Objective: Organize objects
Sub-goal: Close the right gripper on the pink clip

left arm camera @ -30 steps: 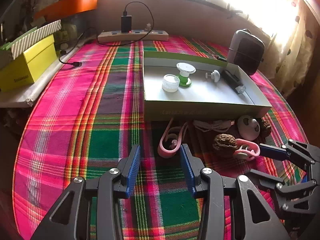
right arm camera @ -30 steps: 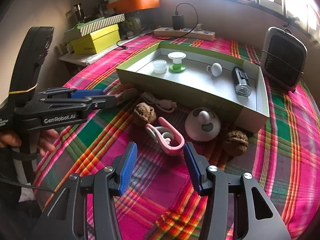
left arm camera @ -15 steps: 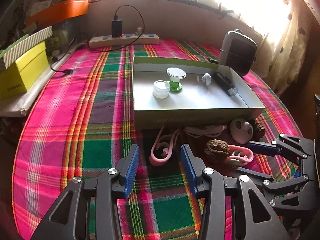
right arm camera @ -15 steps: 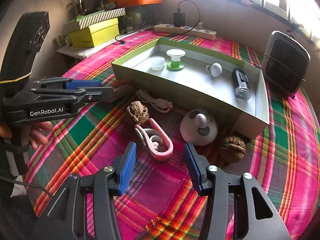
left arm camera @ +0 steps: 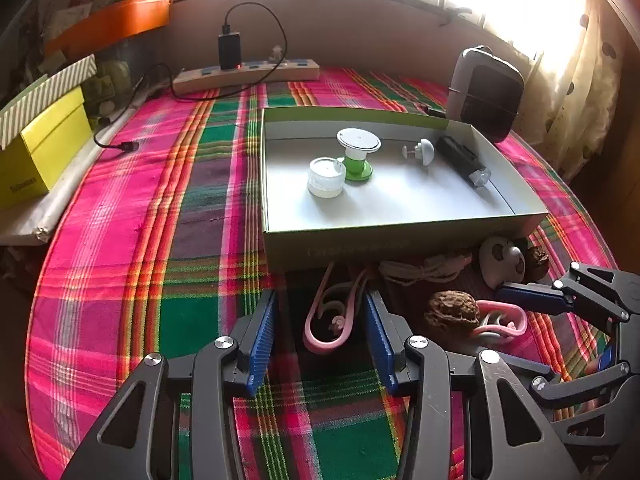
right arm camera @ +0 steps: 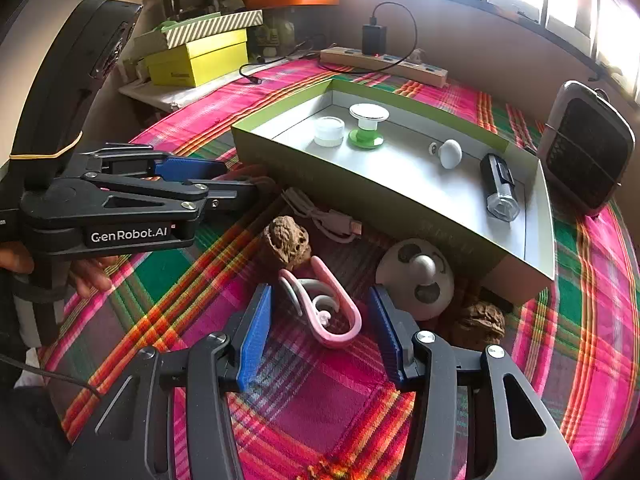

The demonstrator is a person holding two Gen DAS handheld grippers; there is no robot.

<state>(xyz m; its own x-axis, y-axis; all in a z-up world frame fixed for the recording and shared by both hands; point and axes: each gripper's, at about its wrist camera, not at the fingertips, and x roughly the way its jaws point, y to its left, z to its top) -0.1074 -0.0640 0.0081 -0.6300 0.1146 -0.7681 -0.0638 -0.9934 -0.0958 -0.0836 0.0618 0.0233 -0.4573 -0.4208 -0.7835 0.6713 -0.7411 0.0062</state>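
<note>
Straddling: left gripper [left arm camera: 320, 332] is holding its jaws apart around a pink clip [left arm camera: 330, 316], pads not touching it.
Yellow box: sitting at far left [left arm camera: 44, 148], off the plaid cloth [left arm camera: 140, 220], under a striped lid [left arm camera: 44, 92].
Power strip: lying along the back edge [left arm camera: 248, 74], with a black charger [left arm camera: 229, 50] plugged in.
Tray: resting mid-table [left arm camera: 360, 244], open-topped, walls green outside.
Tray contents: a clear jar [left arm camera: 326, 178] is touching a green spool [left arm camera: 357, 152]; a white knob [left arm camera: 422, 151] and a black torch [left arm camera: 462, 156] are lying further right.
Loose items: a white cable [right arm camera: 324, 220], a walnut [right arm camera: 286, 242], a white disc [right arm camera: 416, 278] and a second walnut [right arm camera: 478, 322] are lying just in front of the tray.
Right gripper: hovering [right arm camera: 320, 328] with jaws spread around a second pink clip [right arm camera: 324, 306]; contact cannot be judged.
Heater: standing at far right [right arm camera: 586, 148], beside the tray.
</note>
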